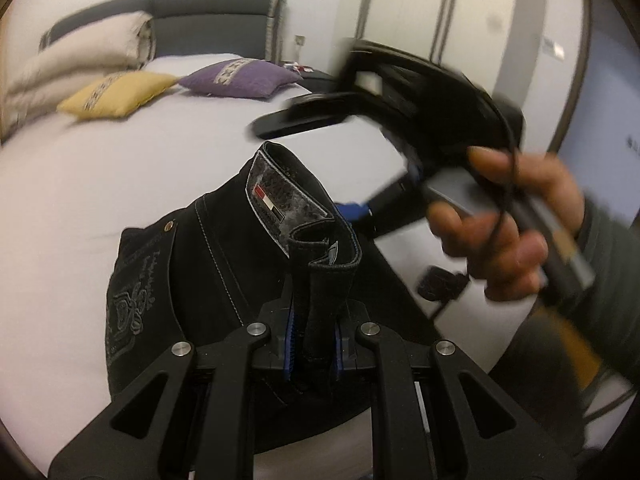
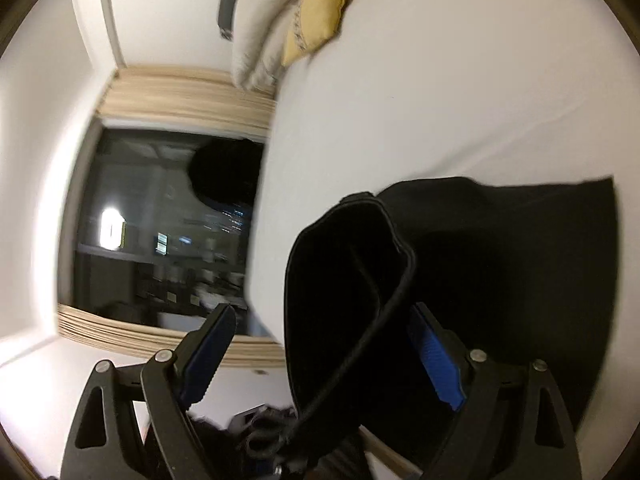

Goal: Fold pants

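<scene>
both wrist views look closely down at the bed [image 1: 120, 200], sharing the pants [image 1: 224, 248].

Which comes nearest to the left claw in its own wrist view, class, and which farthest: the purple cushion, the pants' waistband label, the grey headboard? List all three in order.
From the left claw:
1. Waistband label on the pants, just ahead of the claw, centre.
2. Purple cushion, further up the bed, centre-left.
3. Grey headboard, behind the cushions, at the wall.
</scene>
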The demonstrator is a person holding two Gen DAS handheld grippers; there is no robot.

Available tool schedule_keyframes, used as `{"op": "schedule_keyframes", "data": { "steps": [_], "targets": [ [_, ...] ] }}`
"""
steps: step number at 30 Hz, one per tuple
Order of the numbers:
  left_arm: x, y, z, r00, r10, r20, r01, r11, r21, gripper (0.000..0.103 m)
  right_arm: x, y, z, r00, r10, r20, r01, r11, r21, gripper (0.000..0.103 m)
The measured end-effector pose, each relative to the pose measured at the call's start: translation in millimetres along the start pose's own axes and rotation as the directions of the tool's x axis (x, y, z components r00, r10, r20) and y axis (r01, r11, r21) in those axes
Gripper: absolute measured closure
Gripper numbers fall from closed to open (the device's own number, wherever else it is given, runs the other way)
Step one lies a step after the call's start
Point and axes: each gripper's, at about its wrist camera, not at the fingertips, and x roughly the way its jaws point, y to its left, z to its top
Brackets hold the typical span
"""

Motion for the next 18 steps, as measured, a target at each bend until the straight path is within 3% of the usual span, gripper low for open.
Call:
{"op": "schedule_keyframes", "data": {
  "steps": [2, 4, 6, 9, 14, 18],
  "targets": [
    [1.2, -14.2, -5.8, 1.000, 0.023, -0.012, -0.023, 0.999, 0.044, 0.091, 2.4, 0.7, 4.7, 0.993, -0.111, -0.027, 0.109, 0.993, -0.043, 0.028],
    [3.3, -25.2, -9.4, 0.999, 0.042, -0.021, -0.041, 0.996, 0.076, 0.091, 5.2, 0.4, 6.6, 0.982, -0.184, -0.047, 0.180, 0.980, -0.079, 0.060],
    [12.7, -38.2, -8.6, 0.999, 0.043, -0.031, -0.040, 0.995, 0.088, 0.091, 0.3, -3.0, 9.3, 0.977, -0.208, -0.042, 0.203, 0.975, -0.092, 0.079],
    [17.6, -57.8, -11.0, 0.999, 0.036, -0.040, -0.031, 0.993, 0.117, 0.091, -13.9, -8.9, 8.5, 0.976, -0.216, -0.009, 0.214, 0.972, -0.100, 0.086],
    [27.5, -89.8, -3.4, 0.999, 0.029, -0.039, -0.022, 0.985, 0.173, 0.091, -36.4, -14.2, 5.8, 0.981, -0.186, 0.055, 0.190, 0.976, -0.103, 0.087],
    [48.0, -109.4, -6.5, 0.996, 0.026, -0.082, -0.009, 0.980, 0.197, 0.090, -43.5, -32.7, 8.7, 0.979, -0.194, 0.064, 0.199, 0.977, -0.076, 0.088]
  ]
}}
